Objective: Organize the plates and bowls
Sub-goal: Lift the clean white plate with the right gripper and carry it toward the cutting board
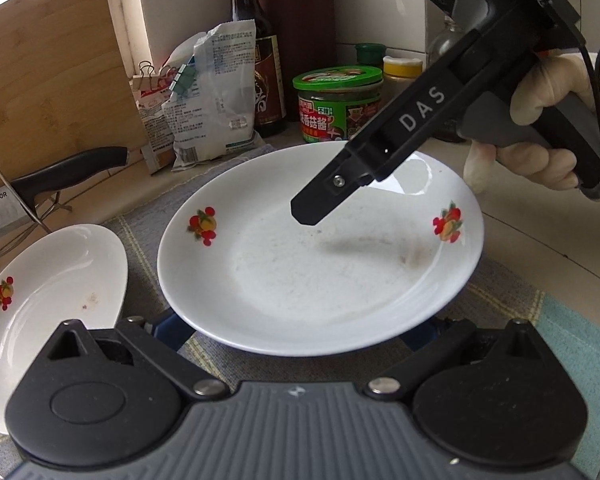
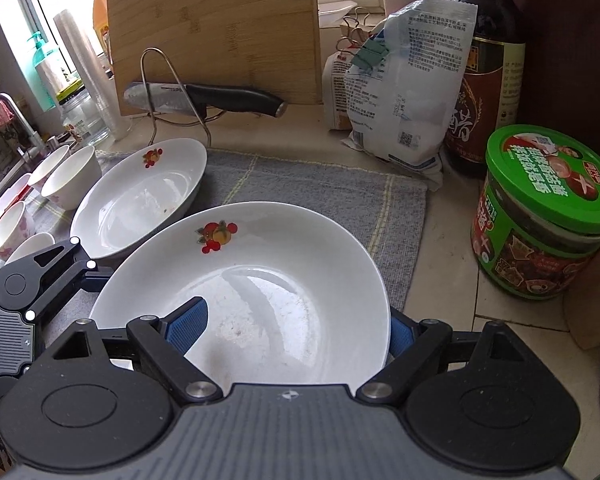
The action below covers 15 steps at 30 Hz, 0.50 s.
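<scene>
A white plate (image 1: 300, 272) (image 2: 260, 280) with fruit decals lies on a grey cloth (image 2: 320, 188). My right gripper (image 2: 292, 328) stands open astride its near right rim, with one blue finger (image 2: 188, 320) over the inside and the other outside the rim. In the left wrist view its black finger (image 1: 316, 204) hangs over the plate. My left gripper (image 1: 296, 340) is open at the plate's opposite edge, its fingertips hidden under the rim. A second, matching plate (image 1: 52, 292) (image 2: 140, 196) lies beside the first. Several white bowls (image 2: 72, 176) stand past it.
A knife (image 2: 204, 98) rests on a wire rack before a leaning wooden board (image 2: 212, 28). Clipped bags (image 2: 404, 80), a dark sauce bottle (image 2: 488, 80) and a green-lidded jar (image 2: 540, 220) crowd the back right. A sink tap (image 2: 8, 112) is far left. A gloved hand (image 1: 540, 120) holds the right gripper.
</scene>
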Tool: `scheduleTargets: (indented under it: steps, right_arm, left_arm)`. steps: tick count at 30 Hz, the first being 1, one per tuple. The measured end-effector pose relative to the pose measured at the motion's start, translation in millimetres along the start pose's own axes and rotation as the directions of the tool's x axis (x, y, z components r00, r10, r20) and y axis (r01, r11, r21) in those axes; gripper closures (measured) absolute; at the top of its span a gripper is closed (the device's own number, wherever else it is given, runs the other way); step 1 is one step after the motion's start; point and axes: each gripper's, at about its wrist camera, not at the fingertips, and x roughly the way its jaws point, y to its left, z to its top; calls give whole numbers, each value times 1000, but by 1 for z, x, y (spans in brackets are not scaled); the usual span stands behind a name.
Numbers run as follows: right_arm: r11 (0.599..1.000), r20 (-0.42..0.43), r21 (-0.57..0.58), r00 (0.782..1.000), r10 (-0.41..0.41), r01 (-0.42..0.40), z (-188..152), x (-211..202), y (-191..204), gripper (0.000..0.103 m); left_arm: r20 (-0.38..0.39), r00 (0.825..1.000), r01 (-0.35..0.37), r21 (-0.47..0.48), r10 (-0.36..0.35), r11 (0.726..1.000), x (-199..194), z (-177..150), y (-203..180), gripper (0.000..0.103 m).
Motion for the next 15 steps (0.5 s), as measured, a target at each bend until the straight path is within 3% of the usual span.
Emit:
scheduleTargets:
  steps: [8,15]
  right_arm:
    - [1000,-4,16,1000,-24,24,-3,9,-3,9]
    - [998,11,-9,998,-69,69,-6,4,8,0]
  left_arm:
    - [-10,1000,-10,-19,10,1000,6,-1,3,0]
    - [-43,999,5,-36,-7,999,-1,-4,2,0]
